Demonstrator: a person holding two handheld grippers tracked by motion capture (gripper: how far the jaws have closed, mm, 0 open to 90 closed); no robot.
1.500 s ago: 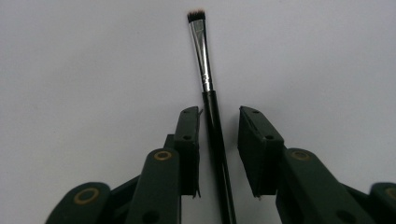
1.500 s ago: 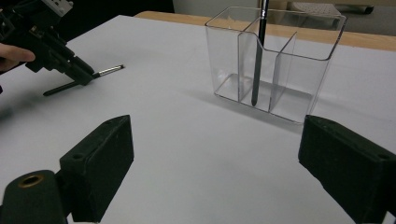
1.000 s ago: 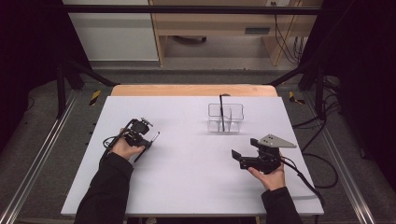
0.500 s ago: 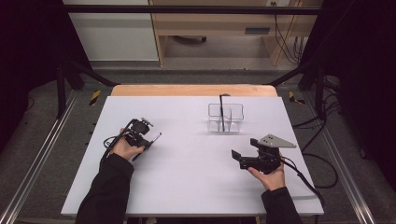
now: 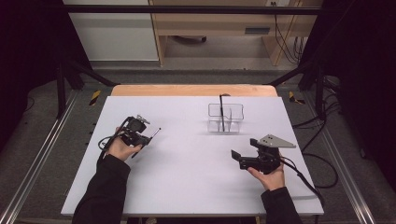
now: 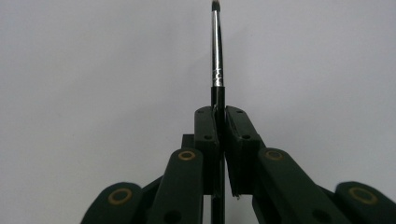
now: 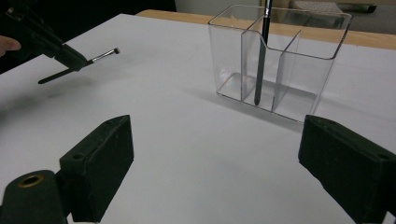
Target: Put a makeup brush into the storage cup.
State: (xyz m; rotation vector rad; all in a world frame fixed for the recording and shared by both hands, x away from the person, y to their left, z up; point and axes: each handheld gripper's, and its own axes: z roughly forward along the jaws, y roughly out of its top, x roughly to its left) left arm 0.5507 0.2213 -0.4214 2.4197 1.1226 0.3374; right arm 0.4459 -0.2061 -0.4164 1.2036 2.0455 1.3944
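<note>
Silver-ferruled brush (image 6: 216,60) clamped in left tongs (image 6: 219,122), ferrule print unreadable

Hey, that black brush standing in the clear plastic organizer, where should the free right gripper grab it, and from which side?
Probably on the upper handle of the thin black brush, where it sticks out above the rim of the clear plastic organizer. It stands nearly upright against a divider, walls around its lower part, so the open right gripper should come level from the near side, then lift straight up.

Clear 3-compartment organizer (image 5: 226,117) on white table (image 5: 187,177); black brush (image 7: 261,56) upright inside.
</note>
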